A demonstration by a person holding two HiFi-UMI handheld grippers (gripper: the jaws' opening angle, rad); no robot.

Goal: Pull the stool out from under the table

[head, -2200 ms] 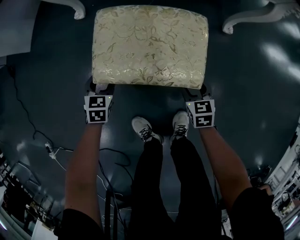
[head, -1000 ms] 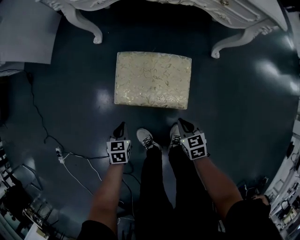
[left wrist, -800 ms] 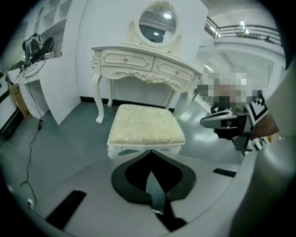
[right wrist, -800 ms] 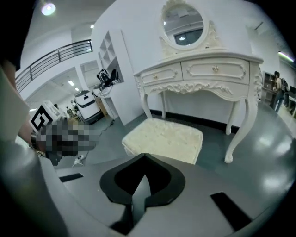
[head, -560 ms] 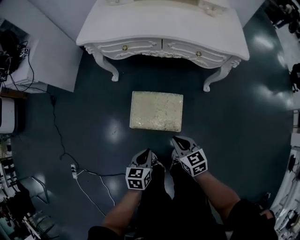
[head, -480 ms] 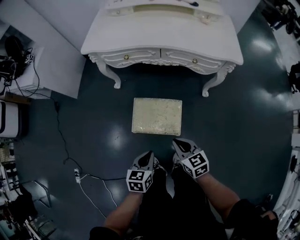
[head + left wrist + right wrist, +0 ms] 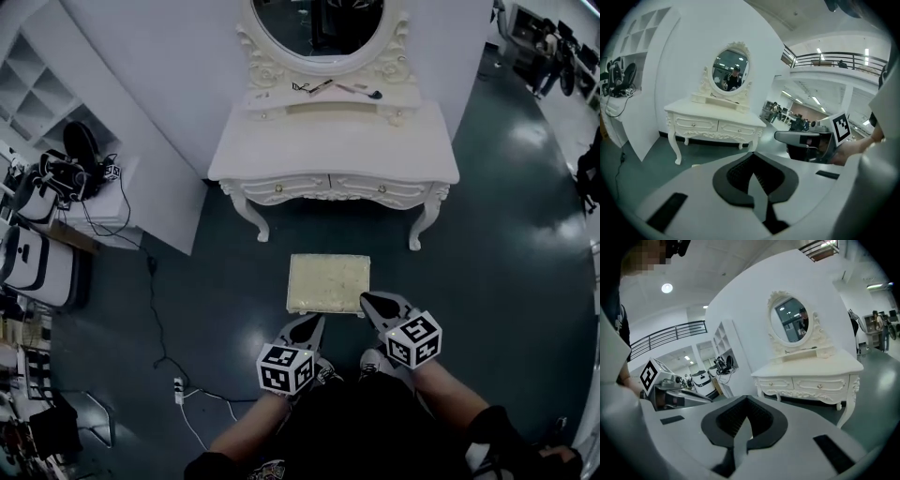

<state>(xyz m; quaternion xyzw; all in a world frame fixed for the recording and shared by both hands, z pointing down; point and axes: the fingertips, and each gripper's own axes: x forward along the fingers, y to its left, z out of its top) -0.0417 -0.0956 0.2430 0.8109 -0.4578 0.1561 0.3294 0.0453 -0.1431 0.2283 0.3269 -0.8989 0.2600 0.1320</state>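
Two tongs, both lifted well off the floor since a second ago. My left gripper [image 7: 307,330] is pressed together, empty. One stool [image 7: 328,283] stands fully out before the one table [image 7: 333,155], so the pull looks finished. My right gripper [image 7: 375,305] is also together, empty.

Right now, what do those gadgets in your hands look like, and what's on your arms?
The left gripper and the right gripper look alike: pale grey, wedge-shaped shells tapering to a point, with ribbed black padding inside the jaws. Each carries a white cube printed with black square markers. No cables show on them. I wear dark short sleeves; the forearms are bare.
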